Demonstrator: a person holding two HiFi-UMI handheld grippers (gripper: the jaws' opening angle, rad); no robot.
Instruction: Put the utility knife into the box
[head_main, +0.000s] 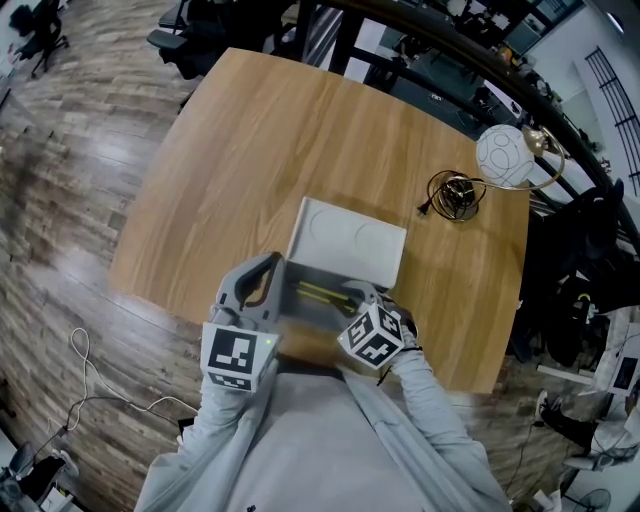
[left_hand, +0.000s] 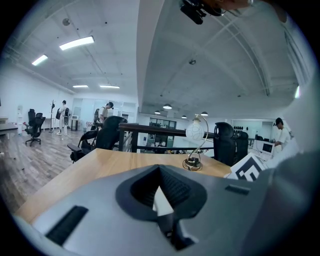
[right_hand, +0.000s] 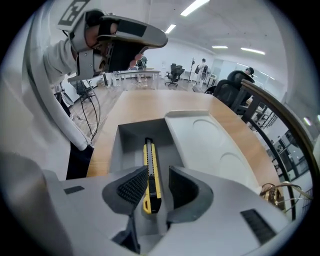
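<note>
A yellow and black utility knife (right_hand: 150, 172) lies lengthwise on the floor of the open grey box (right_hand: 125, 145). In the head view the knife (head_main: 322, 293) shows inside the box (head_main: 312, 312) near the table's front edge. The box's white lid (head_main: 347, 243) is folded back behind it. My right gripper (right_hand: 156, 186) stands open over the box, one pad on each side of the knife, with gaps showing. My left gripper (left_hand: 161, 197) is shut on nothing. It is held up at the box's left end (head_main: 268, 268) and points across the table.
A globe lamp (head_main: 505, 155) and a coiled cable (head_main: 455, 195) sit at the table's far right. The wooden table (head_main: 250, 150) stretches beyond the box. Chairs, a railing and people stand far off in the room.
</note>
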